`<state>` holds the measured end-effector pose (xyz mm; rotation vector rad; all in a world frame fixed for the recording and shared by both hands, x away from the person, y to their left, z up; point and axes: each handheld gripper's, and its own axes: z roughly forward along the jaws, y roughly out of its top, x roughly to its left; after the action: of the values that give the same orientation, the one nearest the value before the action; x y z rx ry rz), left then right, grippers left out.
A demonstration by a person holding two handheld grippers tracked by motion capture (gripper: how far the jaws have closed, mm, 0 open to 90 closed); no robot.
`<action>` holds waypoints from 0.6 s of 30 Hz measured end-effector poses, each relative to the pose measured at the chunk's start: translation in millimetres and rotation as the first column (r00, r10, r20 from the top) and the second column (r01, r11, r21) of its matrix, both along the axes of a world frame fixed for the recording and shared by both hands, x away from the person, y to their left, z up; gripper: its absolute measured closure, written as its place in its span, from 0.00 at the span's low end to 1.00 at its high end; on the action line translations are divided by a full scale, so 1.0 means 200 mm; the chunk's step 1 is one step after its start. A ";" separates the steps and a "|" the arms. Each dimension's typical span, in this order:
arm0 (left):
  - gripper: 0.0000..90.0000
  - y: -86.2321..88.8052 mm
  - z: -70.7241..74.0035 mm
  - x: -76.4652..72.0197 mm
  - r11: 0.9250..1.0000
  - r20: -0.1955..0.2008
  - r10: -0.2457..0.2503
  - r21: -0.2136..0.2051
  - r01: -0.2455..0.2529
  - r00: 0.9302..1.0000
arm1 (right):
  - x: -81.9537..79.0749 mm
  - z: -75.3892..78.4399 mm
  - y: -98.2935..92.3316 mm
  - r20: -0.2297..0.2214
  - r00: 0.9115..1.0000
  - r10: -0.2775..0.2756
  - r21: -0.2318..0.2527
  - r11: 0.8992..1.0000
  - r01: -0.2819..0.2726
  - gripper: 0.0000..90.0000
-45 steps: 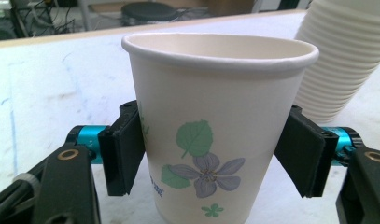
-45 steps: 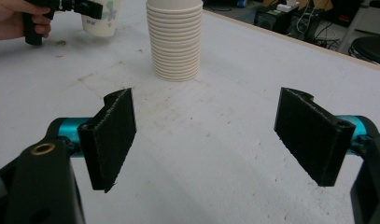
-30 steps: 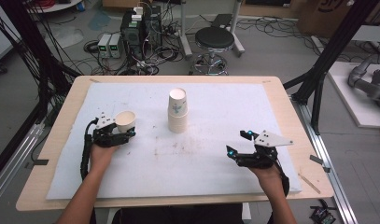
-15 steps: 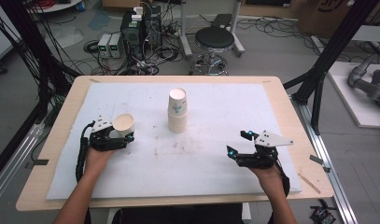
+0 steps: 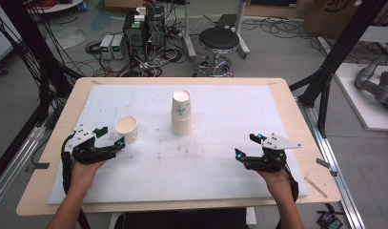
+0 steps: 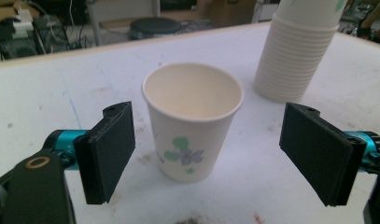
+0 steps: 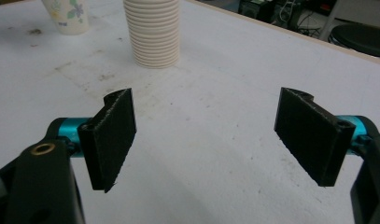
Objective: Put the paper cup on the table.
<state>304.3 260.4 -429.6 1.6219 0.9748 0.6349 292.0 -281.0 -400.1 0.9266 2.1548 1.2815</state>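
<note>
A single paper cup (image 5: pixel 126 129) with a flower print stands upright on the white mat, left of centre. My left gripper (image 5: pixel 112 136) sits just behind it; its jaws have just been opening. In the left gripper view the cup (image 6: pixel 192 126) stands between and slightly beyond the wide-apart pads (image 6: pixel 110 154), touching neither. A tall stack of paper cups (image 5: pixel 181 114) stands mid-table. My right gripper (image 5: pixel 247 145) rests at the near right, open and with nothing between its fingers (image 7: pixel 115 140). The stack (image 7: pixel 152 32) and the single cup (image 7: pixel 66 16) lie far ahead of it.
The white mat (image 5: pixel 220 109) covers most of the wooden table (image 5: pixel 296 124). Beyond the far edge stand a black stool (image 5: pixel 220 40) and electronics with cables (image 5: pixel 144 28). Black frame poles rise at both sides.
The left gripper has let go of the single cup and drawn back from it toward the left. The cup now stands free on the mat. The right gripper has not moved.
</note>
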 end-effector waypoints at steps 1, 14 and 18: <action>0.20 -0.01 0.01 -0.01 1.000 0.018 -0.012 -0.022 0.012 1.000 | 0.00 0.00 -0.01 -0.002 1.000 -0.005 -0.005 1.000 0.005 0.23; 0.20 -0.13 0.04 -0.08 0.970 0.130 -0.198 -0.114 0.214 0.971 | -0.01 -0.01 -0.04 -0.001 1.000 -0.021 -0.020 1.000 0.021 0.23; 0.20 -0.13 0.03 -0.09 0.972 0.125 -0.193 -0.110 0.207 0.973 | -0.02 0.00 -0.06 0.014 0.999 -0.037 -0.017 0.999 0.037 0.23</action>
<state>286.4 234.1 -423.6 1.5341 0.7412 0.5133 287.5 -293.0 -399.2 0.9439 2.1248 1.2463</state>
